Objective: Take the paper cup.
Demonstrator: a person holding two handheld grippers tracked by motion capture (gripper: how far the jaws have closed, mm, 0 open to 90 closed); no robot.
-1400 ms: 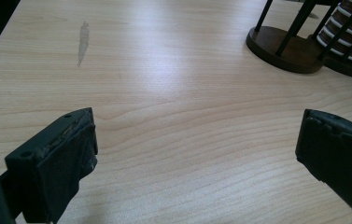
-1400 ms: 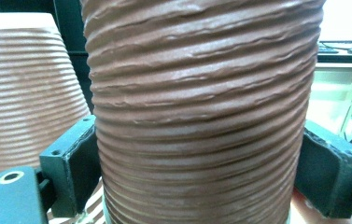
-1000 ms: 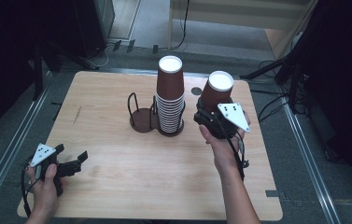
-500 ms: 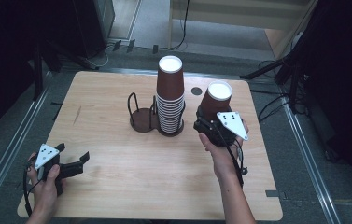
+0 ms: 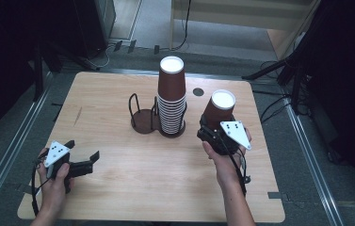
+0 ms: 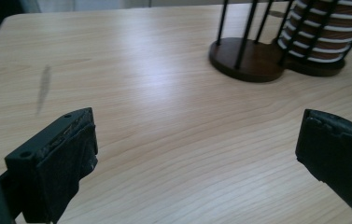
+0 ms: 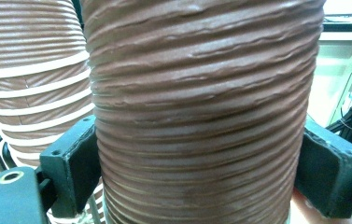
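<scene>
**Right gripper clamped on one brown cup; left gripper wide open over bare table**

Right gripper (image 5: 211, 126): sits at about 3 o'clock on the wooden table (image 5: 118, 94), held in the person's right hand (image 5: 222, 157). Jaws are closed against the sides of a single brown ribbed paper cup (image 5: 220, 109). In the right gripper view, the cup (image 7: 201, 116) stands between the two black jaws, with each pad pressed flat on the cup wall, one per side. The cup is upside down, white base up, and roughly upright. High view cannot settle whether its rim rests on the table or is lifted clear.

Cup stack (image 5: 171, 96): a tall column of the same brown cups, inverted, white rims banded down the lower half. It stands in the right-hand ring of a dark two-ring wire holder (image 5: 144, 115) near table centre, toward 12 o'clock. The left-hand ring of the holder holds no cups. The gripped cup is just beside the stack, at its 4 o'clock, apart from it. In the right gripper view the stack (image 7: 29, 70) shows just behind and left of the gripped cup.

Left gripper (image 5: 82, 153): at about 8 o'clock on the table, held in the left hand (image 5: 55, 181). Jaws are spread wide and grip nothing. The left gripper view shows bare wood between the two pads, with the holder base (image 6: 246, 58) and the stack's lower cups (image 6: 325, 35) well beyond, toward 1 o'clock.

A small dark round mark (image 5: 197, 92) lies on the table at the stack's 2 o'clock.
</scene>
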